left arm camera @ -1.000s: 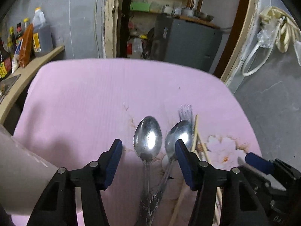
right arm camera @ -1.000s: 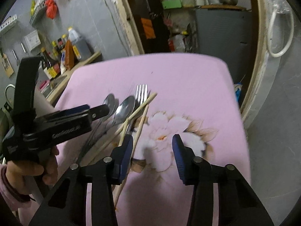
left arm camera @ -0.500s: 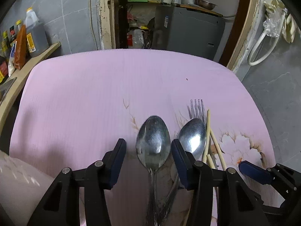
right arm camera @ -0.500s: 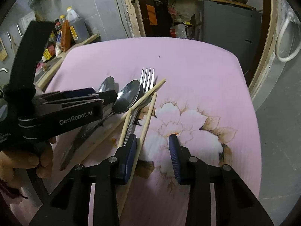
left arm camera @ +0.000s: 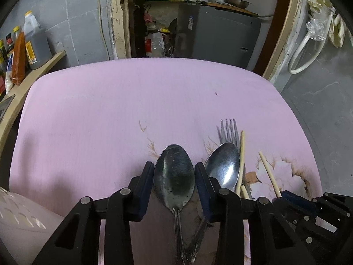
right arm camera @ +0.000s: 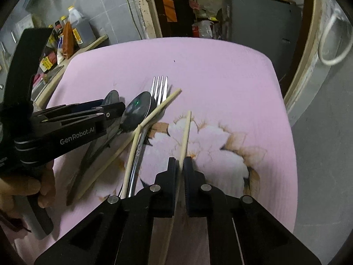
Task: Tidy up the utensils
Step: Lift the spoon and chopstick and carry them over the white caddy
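Glossy metal spoon (left arm camera: pixel 174 176) and fork (right arm camera: pixel 159 88), matt pale wooden chopstick (right arm camera: pixel 186 132), ribbed pink cloth (left arm camera: pixel 110 110).

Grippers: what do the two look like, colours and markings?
Both are matte black linkage frames with silver pivot screws and dark blue finger pads. The left gripper carries white "GenRobot.AI" lettering on its side; a bare hand grips its handle. The right gripper matches.
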### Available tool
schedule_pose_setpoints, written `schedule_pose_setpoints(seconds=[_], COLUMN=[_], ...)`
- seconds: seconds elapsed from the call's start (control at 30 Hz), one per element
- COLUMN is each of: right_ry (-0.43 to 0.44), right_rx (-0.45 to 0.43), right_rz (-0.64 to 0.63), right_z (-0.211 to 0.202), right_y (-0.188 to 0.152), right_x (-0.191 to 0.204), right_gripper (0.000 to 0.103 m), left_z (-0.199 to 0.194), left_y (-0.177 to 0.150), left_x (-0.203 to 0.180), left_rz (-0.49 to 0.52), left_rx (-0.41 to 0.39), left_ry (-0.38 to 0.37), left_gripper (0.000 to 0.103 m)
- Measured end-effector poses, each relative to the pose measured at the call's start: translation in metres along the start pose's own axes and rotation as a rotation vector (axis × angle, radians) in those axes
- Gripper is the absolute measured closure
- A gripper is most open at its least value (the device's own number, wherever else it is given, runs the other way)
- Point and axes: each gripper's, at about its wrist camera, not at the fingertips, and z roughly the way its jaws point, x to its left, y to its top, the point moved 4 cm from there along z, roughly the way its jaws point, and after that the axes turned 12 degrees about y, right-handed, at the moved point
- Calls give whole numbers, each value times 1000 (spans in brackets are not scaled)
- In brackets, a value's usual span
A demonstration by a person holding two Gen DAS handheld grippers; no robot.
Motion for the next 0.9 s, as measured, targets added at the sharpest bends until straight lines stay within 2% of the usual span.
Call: schedule_pose_setpoints(seconds=[0.23, 0.43, 0.53, 0.67, 0.9], right_ry=[-3, -63, -41, 75, 201], right_rx=[54, 130, 109, 0, -291], right_rz=[-10, -95, -71, 34, 89], right_z=[17, 29, 27, 5, -53], right_y=[12, 24, 26, 20, 8], right_x=[-1, 10, 10, -2, -1], right_gripper=[97, 96, 99, 99, 99], left_z=[-6, -7, -8, -17, -57], left_y=[-7, -8, -9, -14, -23], left_x=[-3, 0, -1, -5, -8], left_rz=[20, 4, 12, 28, 34], left_rx=[19, 34, 34, 17, -75], left_ry=[-30, -58, -68, -98, -150], left_gripper=[68, 68, 68, 68, 68])
